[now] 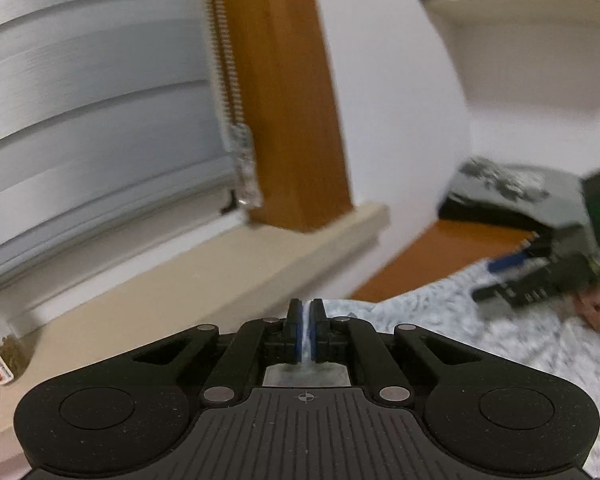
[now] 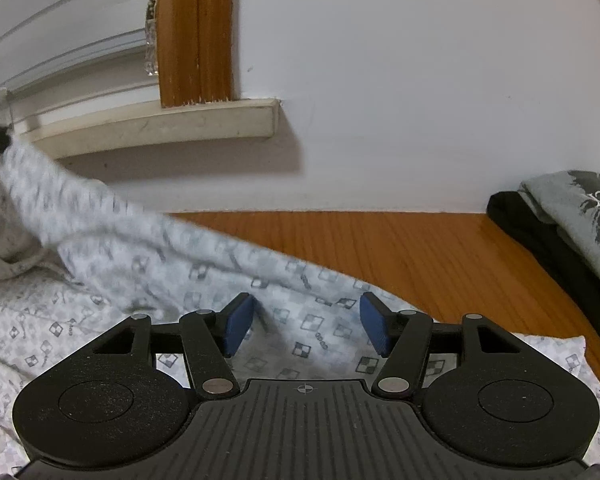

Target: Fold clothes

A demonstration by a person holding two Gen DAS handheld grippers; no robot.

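Left tongs (image 1: 307,330) pressed together, pinching a pale strip of the patterned garment (image 2: 204,276), lifted toward the window sill (image 1: 204,264). Right tongs (image 2: 306,328) spread, hovering above the garment spread on the wooden surface (image 2: 440,248). Folded grey shirt (image 2: 572,216) lies far right.

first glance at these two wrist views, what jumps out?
The white patterned garment spread across the wooden table, one part of it lifted toward the left edge of the right wrist view. The left gripper is shut on a thin fold of that cloth near the window sill, while the right gripper hangs open just above the fabric. At the far right, a folded grey printed shirt lies on something black.
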